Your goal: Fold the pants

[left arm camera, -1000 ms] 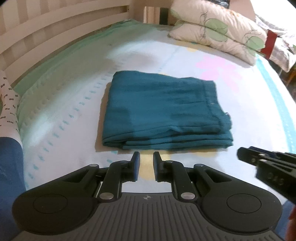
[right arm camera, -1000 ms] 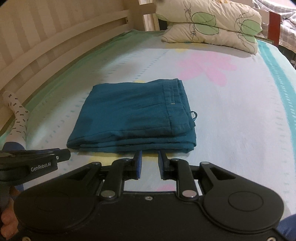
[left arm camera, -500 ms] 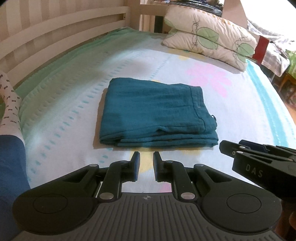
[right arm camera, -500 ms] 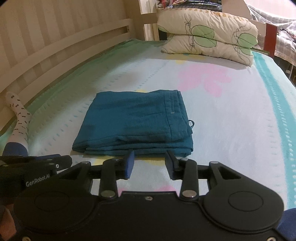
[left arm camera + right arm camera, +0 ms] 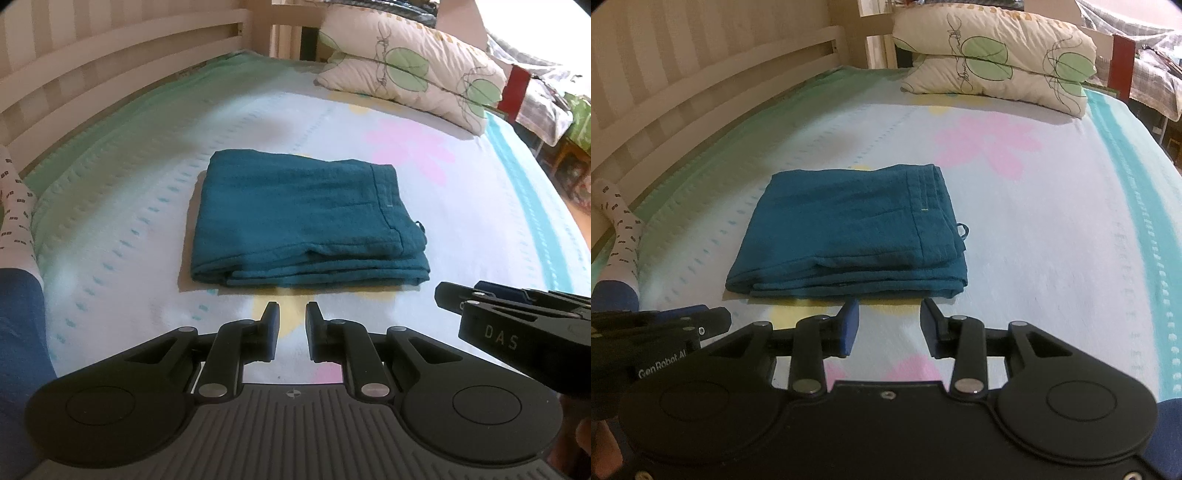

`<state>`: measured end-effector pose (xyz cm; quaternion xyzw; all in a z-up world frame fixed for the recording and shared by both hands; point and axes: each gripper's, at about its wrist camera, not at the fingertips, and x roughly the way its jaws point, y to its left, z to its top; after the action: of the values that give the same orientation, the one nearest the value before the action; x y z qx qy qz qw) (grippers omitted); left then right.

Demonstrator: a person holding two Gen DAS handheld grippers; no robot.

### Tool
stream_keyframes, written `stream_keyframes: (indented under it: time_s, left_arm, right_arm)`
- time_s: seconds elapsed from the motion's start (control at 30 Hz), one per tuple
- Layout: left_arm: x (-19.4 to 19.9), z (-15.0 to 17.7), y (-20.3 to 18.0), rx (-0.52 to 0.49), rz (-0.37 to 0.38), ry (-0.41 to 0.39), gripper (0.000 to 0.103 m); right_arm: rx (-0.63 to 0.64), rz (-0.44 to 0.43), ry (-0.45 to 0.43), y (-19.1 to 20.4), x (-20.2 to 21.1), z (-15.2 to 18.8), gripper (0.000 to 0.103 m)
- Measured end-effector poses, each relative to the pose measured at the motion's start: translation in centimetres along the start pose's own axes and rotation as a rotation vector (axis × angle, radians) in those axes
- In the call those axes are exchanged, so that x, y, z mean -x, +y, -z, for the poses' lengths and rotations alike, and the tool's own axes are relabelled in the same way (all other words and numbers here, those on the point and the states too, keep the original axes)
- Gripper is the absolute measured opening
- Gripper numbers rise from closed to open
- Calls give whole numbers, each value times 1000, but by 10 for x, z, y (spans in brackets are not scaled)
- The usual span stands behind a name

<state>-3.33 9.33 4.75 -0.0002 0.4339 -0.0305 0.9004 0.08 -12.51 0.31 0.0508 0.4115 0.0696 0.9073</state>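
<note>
The teal woven pants point(image 5: 303, 218) lie folded into a flat rectangle mid-bed on the pale flower-print bedsheet point(image 5: 461, 206), stacked edges toward the cameras. The left gripper point(image 5: 291, 317) hovers at their 6 o'clock, fingers narrowly parted, grasping nothing. The right gripper point(image 5: 889, 314) likewise sits at 6 o'clock, spread wider, empty. Leaf-patterned pillows point(image 5: 993, 62) rest at 1 o'clock.

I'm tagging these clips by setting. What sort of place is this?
Most likely a bedroom: the folded teal pants lie on a bed sheet printed with flowers, two stacked pillows sit at the far end, and a slatted wooden bed rail runs alongside.
</note>
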Motion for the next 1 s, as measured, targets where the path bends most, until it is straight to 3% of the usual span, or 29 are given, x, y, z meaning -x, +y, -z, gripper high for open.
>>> stream_keyframes:
  time_s: [1.0]
  left_arm:
    - [-9, 6, -10, -27, 30, 36, 15]
  right_arm:
    - [-10, -4, 29, -1, -5, 5, 48]
